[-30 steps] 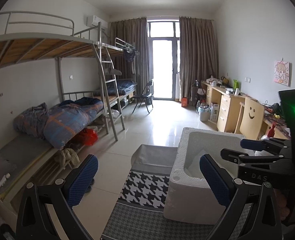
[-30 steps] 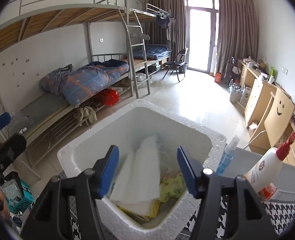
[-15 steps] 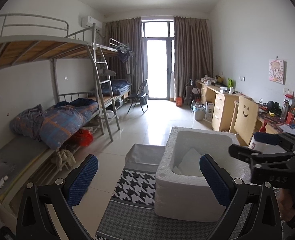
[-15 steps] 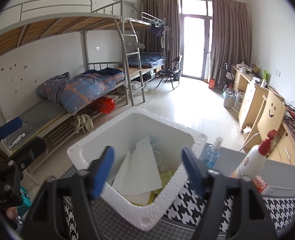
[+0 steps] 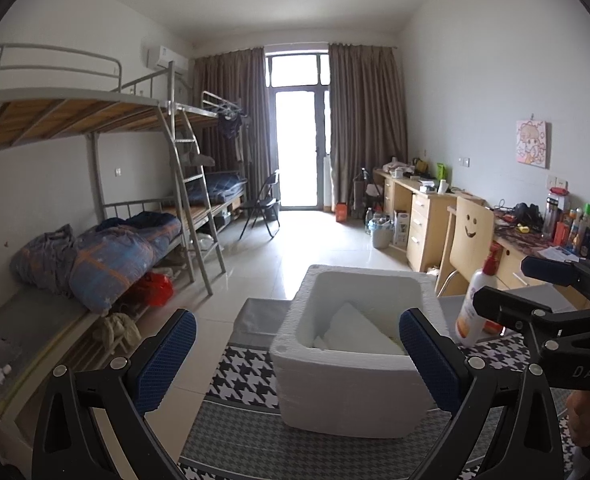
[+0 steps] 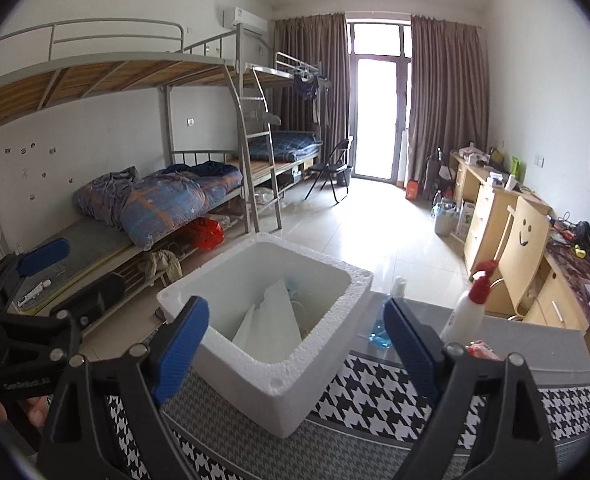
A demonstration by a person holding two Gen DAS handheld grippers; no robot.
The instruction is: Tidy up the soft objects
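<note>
A white foam box (image 5: 355, 360) (image 6: 283, 364) stands on a table with a houndstooth cloth (image 5: 247, 376) (image 6: 375, 396). White folded soft material (image 5: 355, 332) (image 6: 271, 322) lies inside it. My left gripper (image 5: 295, 364) is open and empty, held back from the box's near left side. My right gripper (image 6: 295, 348) is open and empty, above and short of the box's near corner. Each gripper shows at the edge of the other's view: the right one (image 5: 535, 288) and the left one (image 6: 55, 276).
A white lotion bottle with a red pump (image 5: 477, 304) (image 6: 467, 308) and a blue spray bottle (image 6: 387, 316) stand right of the box. Bunk beds (image 5: 95, 248) line the left wall, desks (image 5: 423, 216) and a smiley-face chair (image 5: 469, 236) the right.
Both grippers have pulled back and away from the box, which now looks smaller and farther off. Both stay open and empty.
</note>
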